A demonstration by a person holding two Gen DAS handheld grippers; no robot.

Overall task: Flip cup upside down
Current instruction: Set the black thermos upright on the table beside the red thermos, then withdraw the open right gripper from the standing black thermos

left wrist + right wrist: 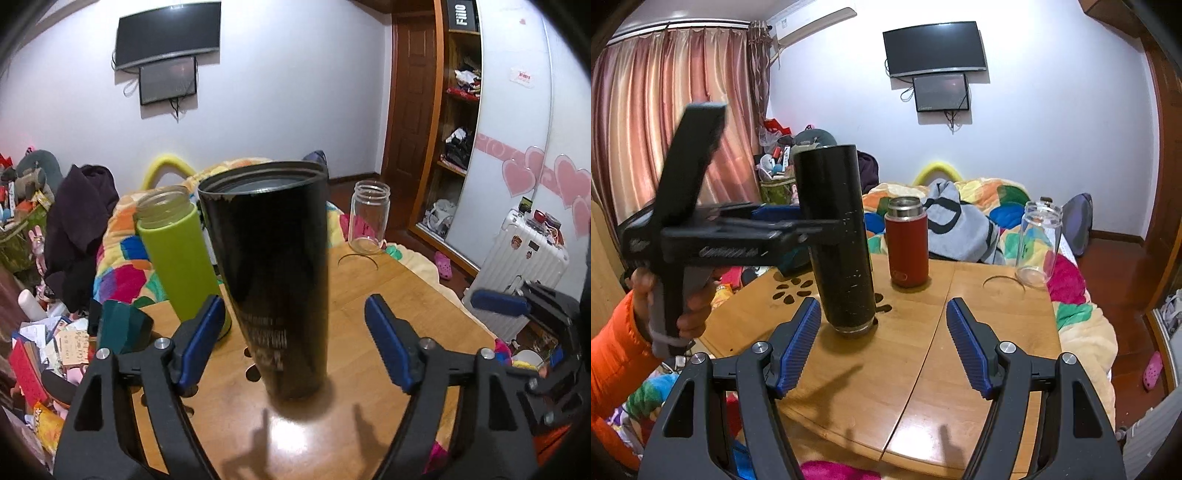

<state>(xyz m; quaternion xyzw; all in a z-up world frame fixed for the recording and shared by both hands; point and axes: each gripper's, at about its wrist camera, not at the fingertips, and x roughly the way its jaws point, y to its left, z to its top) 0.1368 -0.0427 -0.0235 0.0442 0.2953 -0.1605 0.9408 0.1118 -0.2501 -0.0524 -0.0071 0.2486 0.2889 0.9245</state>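
Note:
A tall black cup (pixel 273 280) stands on the wooden table (pixel 406 302). In the left wrist view its open threaded mouth seems to face up; in the right wrist view the cup (pixel 836 236) shows a closed top end and a metallic rim on the table, so I cannot tell its orientation. My left gripper (pixel 295 343) is open, its blue pads either side of the cup and apart from it; it also shows in the right wrist view (pixel 738 236). My right gripper (pixel 882 347) is open and empty, just right of the cup's base.
A green bottle (pixel 177 258) stands left of the black cup. A red flask (pixel 907 242) and a clear glass jar (pixel 1036 243) stand further back on the table. A bed with a colourful quilt (pixel 990 206) lies behind. A white suitcase (pixel 517 262) stands at the right.

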